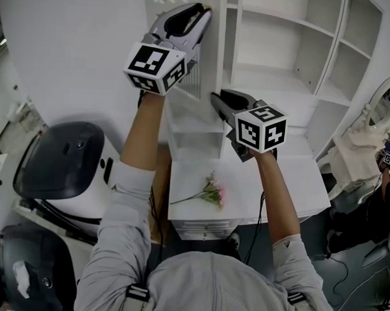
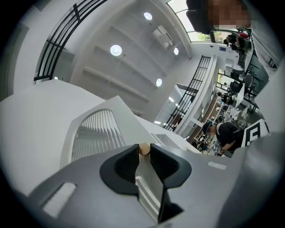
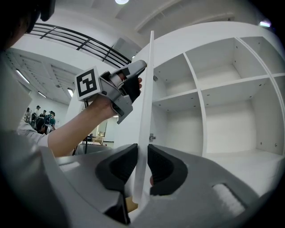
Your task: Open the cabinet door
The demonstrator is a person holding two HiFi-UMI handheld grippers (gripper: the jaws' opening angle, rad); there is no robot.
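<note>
- The left tongs [image 1: 200,16] pinch the small tan knob [image 2: 144,148] on the cabinet door [image 3: 144,111].
- The door stands swung well out, edge-on.
- The right tongs [image 3: 142,162] clamp narrowly on its free edge.
- Bare shelves [image 3: 222,89] show, so opening looks largely done, with only a wider swing left.

Open work hall, balcony railings [image 2: 191,91], ceiling downlights [image 2: 116,50], distant workers [image 3: 42,118]
</note>
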